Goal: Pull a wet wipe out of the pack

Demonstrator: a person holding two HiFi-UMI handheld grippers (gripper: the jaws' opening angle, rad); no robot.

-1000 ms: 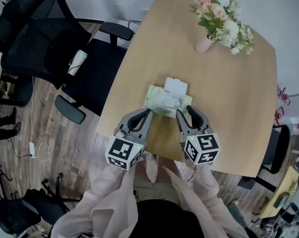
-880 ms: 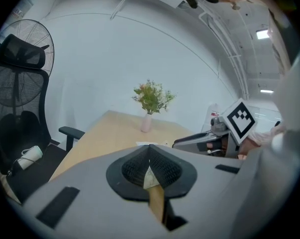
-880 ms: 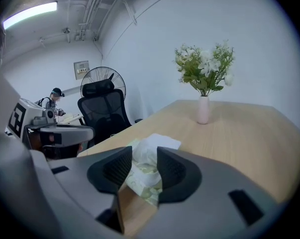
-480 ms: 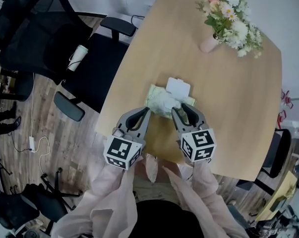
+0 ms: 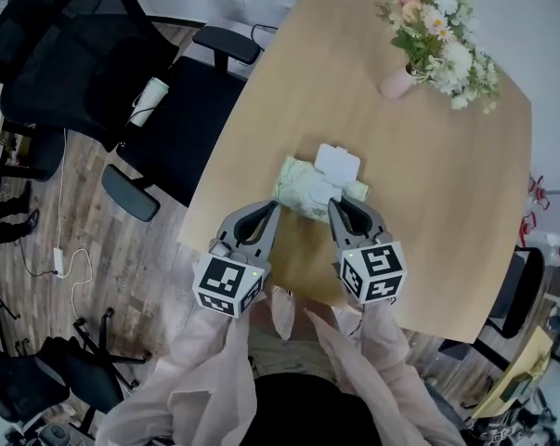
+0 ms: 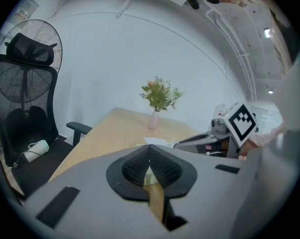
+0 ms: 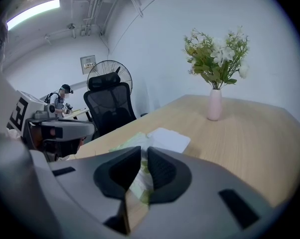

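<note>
We take this for an office, likely a meeting room; a broad wooden table (image 5: 372,137) stands among black swivel chairs (image 5: 182,128) with armrests and mesh backs; a vase (image 5: 397,82) of flowers (image 5: 442,40) sits on the table; the floor (image 5: 122,277) is wood plank, with cables (image 5: 57,262) trailing over it; in the right gripper view we see white walls, a strip light (image 7: 33,11) and bare pipes (image 7: 97,4) overhead, a standing fan (image 7: 109,71), and a person (image 7: 64,97) further back.
</note>
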